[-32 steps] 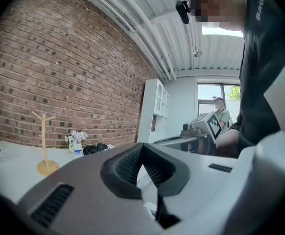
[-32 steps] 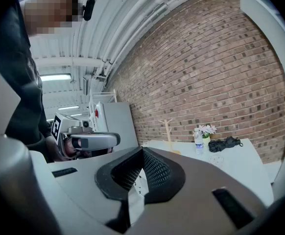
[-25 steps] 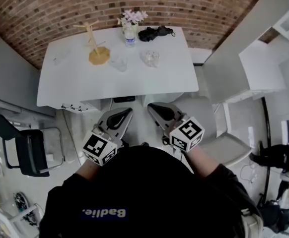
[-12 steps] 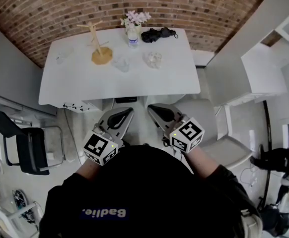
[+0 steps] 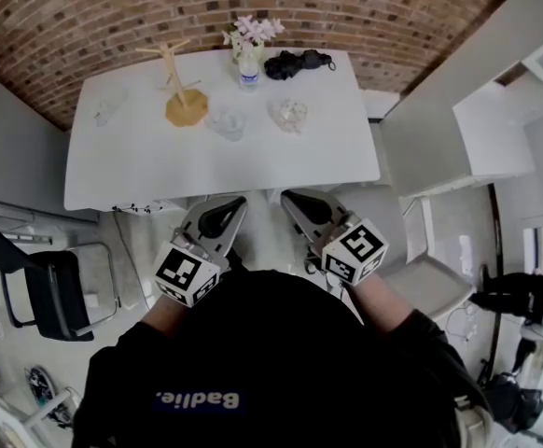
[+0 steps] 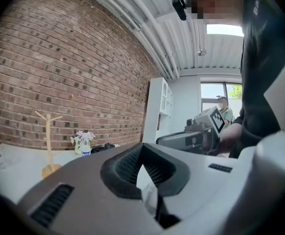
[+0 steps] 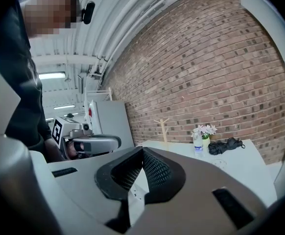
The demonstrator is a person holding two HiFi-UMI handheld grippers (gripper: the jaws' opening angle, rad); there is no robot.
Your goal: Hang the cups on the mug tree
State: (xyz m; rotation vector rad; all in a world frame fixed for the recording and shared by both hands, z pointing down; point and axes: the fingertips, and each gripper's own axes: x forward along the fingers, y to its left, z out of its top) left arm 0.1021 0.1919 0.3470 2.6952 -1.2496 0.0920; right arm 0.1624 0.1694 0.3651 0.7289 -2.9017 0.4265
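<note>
A wooden mug tree [image 5: 176, 82] stands at the back left of the white table [image 5: 160, 171]. Three clear glass cups rest on the table: one to the tree's left [image 5: 106, 109], one right of its base [image 5: 226, 121], one further right [image 5: 290, 114]. My left gripper [image 5: 236, 201] and right gripper [image 5: 287, 195] hover side by side just short of the table's near edge, both shut with nothing in them. The left gripper view has the mug tree [image 6: 48, 140] far off beyond the left gripper [image 6: 142, 146]. In the right gripper view the mug tree [image 7: 162, 129] stands past the right gripper [image 7: 142, 150].
A vase of flowers [image 5: 248, 45] and a black bundle [image 5: 295, 62] sit at the table's back edge. A dark chair [image 5: 52, 287] stands to the left on the floor, a white seat [image 5: 411, 250] and a white cabinet [image 5: 458, 138] to the right. Brick wall behind.
The table sits slightly nearer and larger in the head view. Both grippers have edged forward toward its near edge, still shut.
</note>
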